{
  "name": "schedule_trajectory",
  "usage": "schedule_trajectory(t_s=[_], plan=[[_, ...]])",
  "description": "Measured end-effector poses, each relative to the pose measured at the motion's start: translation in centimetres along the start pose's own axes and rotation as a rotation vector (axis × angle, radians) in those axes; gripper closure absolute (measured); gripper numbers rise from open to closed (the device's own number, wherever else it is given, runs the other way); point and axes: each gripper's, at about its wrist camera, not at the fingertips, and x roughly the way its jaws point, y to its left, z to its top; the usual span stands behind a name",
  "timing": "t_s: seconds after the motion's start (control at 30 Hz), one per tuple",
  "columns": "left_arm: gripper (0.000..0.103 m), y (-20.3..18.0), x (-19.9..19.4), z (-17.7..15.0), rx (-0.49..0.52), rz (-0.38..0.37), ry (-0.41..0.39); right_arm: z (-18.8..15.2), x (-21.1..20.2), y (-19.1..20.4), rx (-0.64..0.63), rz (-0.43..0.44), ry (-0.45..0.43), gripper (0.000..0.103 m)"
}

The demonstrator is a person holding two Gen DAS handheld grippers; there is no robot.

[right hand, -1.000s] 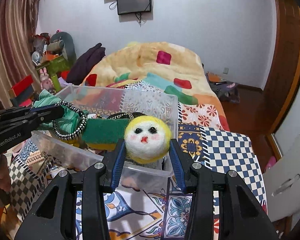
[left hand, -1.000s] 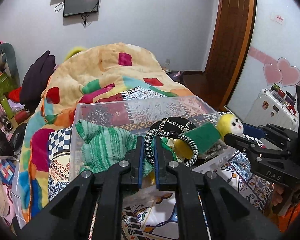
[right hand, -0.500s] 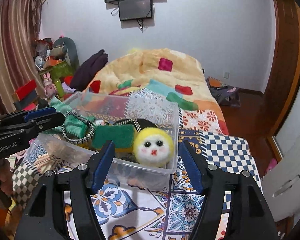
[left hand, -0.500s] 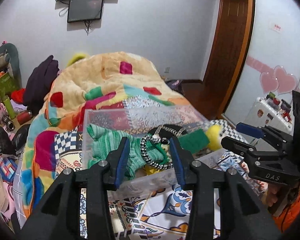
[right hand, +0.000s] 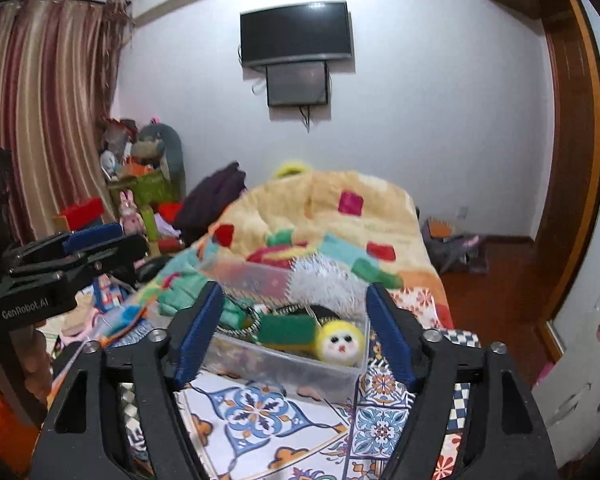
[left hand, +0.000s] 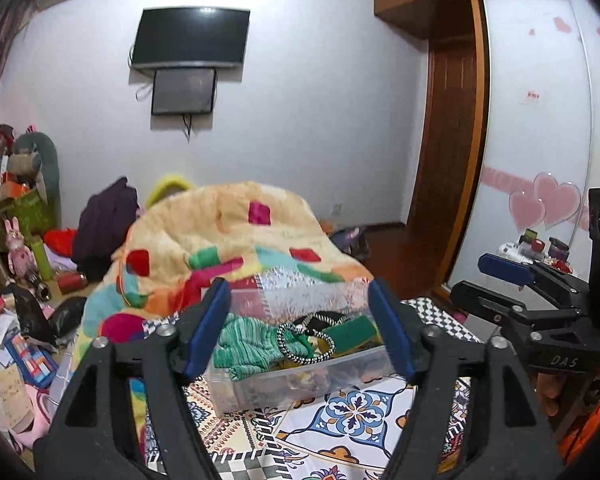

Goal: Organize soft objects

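Note:
A clear plastic bin (left hand: 300, 386) stands on the patterned bedspread, also in the right wrist view (right hand: 284, 368). It holds a green knitted cloth (left hand: 248, 342), a black-and-white braided ring (left hand: 306, 346), a green sponge (right hand: 286, 330) and a yellow felt ball with a face (right hand: 340, 346). My left gripper (left hand: 300, 332) is wide open and empty, back from the bin. My right gripper (right hand: 294, 332) is wide open and empty, also back from the bin. Each gripper shows at the side of the other's view.
A patchwork quilt (left hand: 228, 248) is heaped on the bed behind the bin. Toys and clutter (left hand: 16, 264) crowd the floor at left. A wooden door (left hand: 444, 184) and a white wardrobe (left hand: 540, 140) stand at right. A TV (left hand: 190, 38) hangs on the wall.
My left gripper opened and let the braided ring drop into the bin. My right gripper opened and left the yellow ball in the bin. Both grippers pulled back and tilted up.

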Motion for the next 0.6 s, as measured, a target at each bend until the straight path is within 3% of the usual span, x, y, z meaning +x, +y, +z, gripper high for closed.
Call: schedule_trajectory(t_s=[0.3,0.4,0.6], plan=[[0.006,-0.5,-2.4,-0.2,0.007,0.019,-0.07,0.2,-1.5,0.5,0.004,-0.004,-0.06,0.008],[0.005,-0.6,-2.6,-0.5,0.007,0.017,-0.07,0.2,-1.6,0.8,0.0,-0.006,-0.074,0.003],[0.003,-0.7,-2.4,-0.7,0.011,0.024,-0.068,-0.1,-1.6,1.2,-0.018,-0.002,-0.08,0.002]])
